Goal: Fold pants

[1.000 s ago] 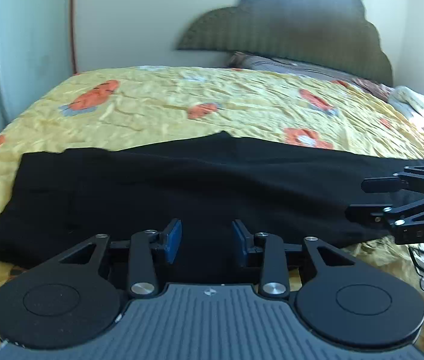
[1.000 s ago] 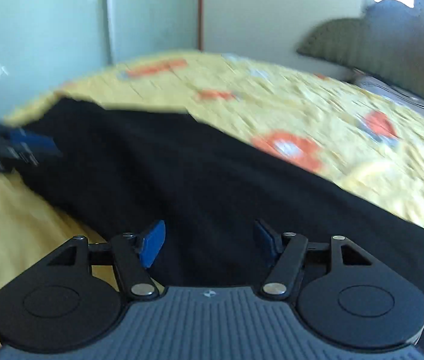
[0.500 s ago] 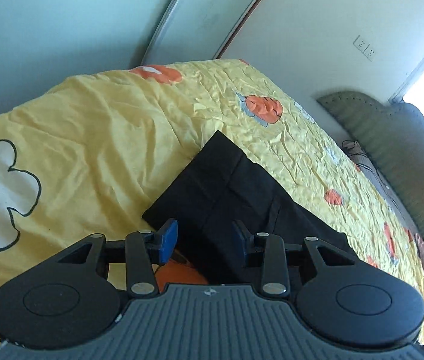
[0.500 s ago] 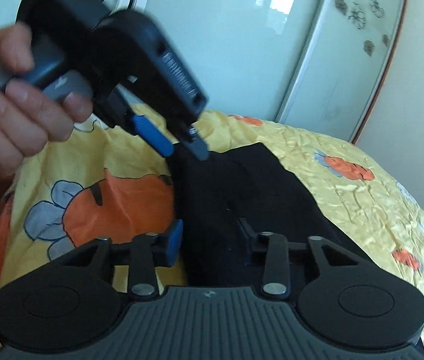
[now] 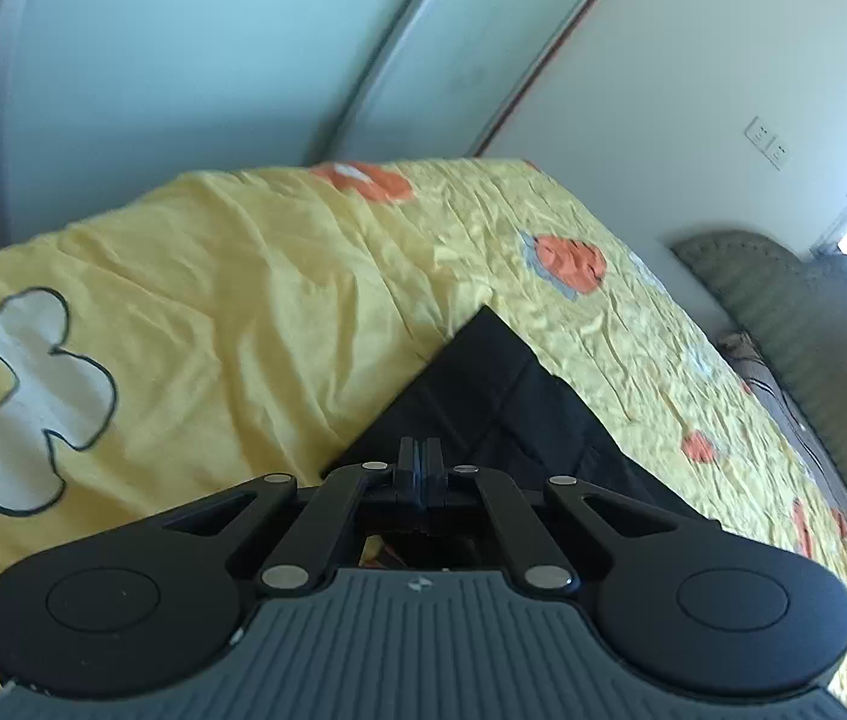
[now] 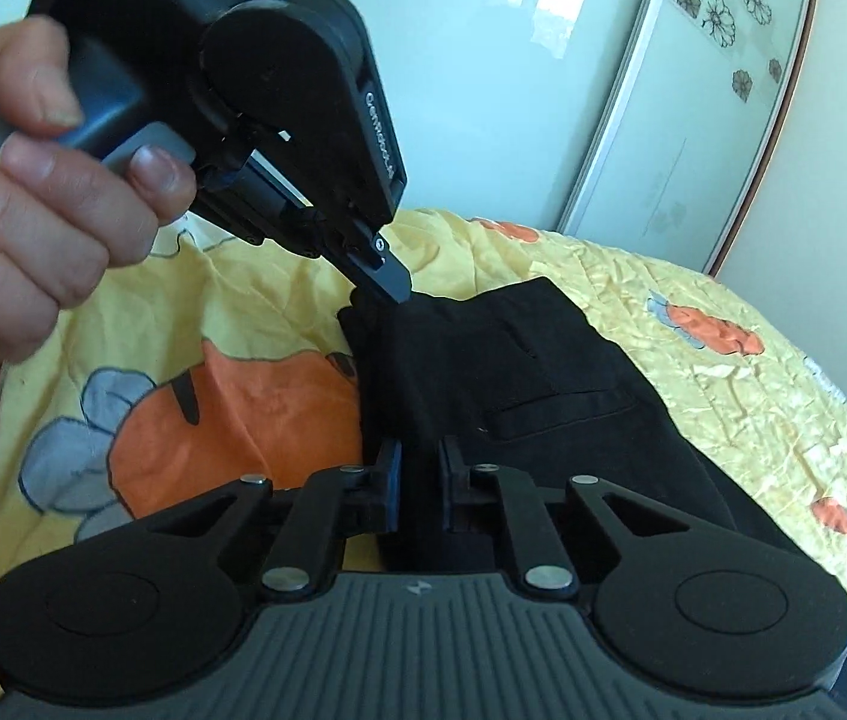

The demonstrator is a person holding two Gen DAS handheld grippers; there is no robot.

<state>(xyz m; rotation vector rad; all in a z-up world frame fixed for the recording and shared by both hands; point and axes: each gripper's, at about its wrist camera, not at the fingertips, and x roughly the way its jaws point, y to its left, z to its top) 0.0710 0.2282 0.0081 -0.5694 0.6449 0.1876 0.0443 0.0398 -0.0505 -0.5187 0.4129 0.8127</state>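
Bed (image 5: 279, 276) under a crumpled yellow cover with orange prints and a white flower outline (image 5: 9, 390) off to the left of the left fingers. Pale wardrobe doors (image 5: 183, 60) behind the bed; a wall socket (image 5: 766, 143) and a dark padded headboard (image 5: 783, 312) to the far right. Nothing lies between either pair of fingers and the cloth.

Black pants (image 6: 513, 372) lie flat on the cover, one squared end toward both grippers, the length running away to the right. A pocket seam shows just ahead of the right fingers. Fabric dark, smooth, a few stitched lines.

Left gripper (image 5: 420, 468): fingers pressed together at the near corner of the pants. In the right wrist view its tip (image 6: 390, 285) pinches the corner edge of the cloth, which puckers up slightly there. A hand (image 6: 21, 192) holds its handle, upper left.

Right gripper (image 6: 420, 474): fingers closing, a narrow gap left, black cloth between them at the near edge. Whether the pads (image 6: 390, 480) already press the cloth, cannot tell.
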